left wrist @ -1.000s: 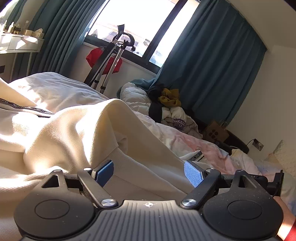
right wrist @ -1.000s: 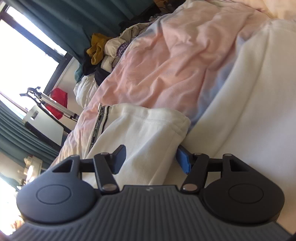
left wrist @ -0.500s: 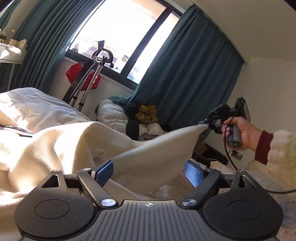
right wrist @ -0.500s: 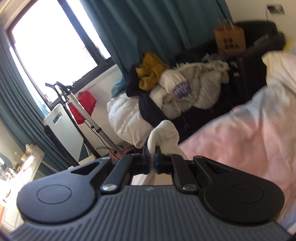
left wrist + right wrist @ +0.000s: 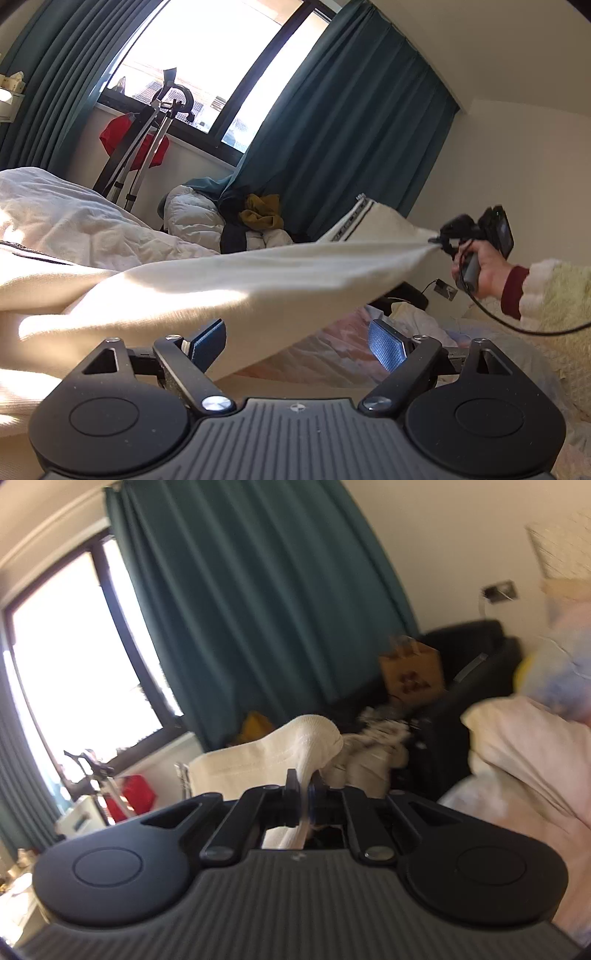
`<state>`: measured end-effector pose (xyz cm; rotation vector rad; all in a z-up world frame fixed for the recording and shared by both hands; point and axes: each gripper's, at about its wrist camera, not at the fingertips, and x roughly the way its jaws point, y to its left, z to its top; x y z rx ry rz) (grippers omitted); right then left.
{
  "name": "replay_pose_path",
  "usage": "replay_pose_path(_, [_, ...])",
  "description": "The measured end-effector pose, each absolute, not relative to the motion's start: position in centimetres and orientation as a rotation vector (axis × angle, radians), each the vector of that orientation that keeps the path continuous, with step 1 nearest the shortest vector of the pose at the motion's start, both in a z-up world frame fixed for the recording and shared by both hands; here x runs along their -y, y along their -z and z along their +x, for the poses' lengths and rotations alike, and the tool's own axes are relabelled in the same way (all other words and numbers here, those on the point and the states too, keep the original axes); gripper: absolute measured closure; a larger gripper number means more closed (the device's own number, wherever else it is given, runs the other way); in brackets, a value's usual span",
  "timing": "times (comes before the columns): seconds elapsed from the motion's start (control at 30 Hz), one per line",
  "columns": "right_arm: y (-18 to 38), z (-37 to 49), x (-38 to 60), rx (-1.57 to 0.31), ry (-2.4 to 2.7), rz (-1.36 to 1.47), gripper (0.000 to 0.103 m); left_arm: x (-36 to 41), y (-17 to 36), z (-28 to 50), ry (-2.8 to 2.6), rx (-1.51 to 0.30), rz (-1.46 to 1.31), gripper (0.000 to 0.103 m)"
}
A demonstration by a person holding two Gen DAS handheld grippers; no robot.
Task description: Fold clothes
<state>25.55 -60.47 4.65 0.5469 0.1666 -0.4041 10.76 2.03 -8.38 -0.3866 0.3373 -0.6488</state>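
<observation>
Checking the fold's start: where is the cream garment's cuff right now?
The cuff is pinched in the shut right tongs, lifted off the bed, right of frame in the left wrist view, before the teal curtain.

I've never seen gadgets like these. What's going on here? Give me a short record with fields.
setting: bedroom, bed with pale bedding, teal curtains
garment: cream garment, one end lifted off the bed and pulled taut
right gripper: shut on the garment's cuff, held by a hand
left gripper: open, low beside the garment, holding nothing
background: heap of clothes under the window
</observation>
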Motion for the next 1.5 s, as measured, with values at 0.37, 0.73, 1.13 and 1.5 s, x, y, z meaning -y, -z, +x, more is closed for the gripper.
replay_pose_path(0.37, [16.3, 14.9, 67.4, -0.421, 0.61, 0.762, 0.096, -1.4, 9.7, 12.2, 0.619, -0.412, -0.373, 0.017])
replay_pose_path(0.73, [16.8, 11.6, 67.2, -0.403, 0.69, 0.781, 0.092, -2.5, 10.1, 13.7, 0.573, -0.467, -0.449, 0.017])
replay_pose_path(1.13, [12.1, 4.4, 61.3, -0.358, 0.81, 0.706, 0.086, -2.8, 8.7, 12.5, 0.536, -0.48, -0.451, 0.017])
replay_pose_path(1.5, [11.4, -3.9, 60.6, -0.337, 0.873, 0.895, 0.085, -1.4, 7.2, 9.5, 0.516, -0.507, -0.376, 0.017])
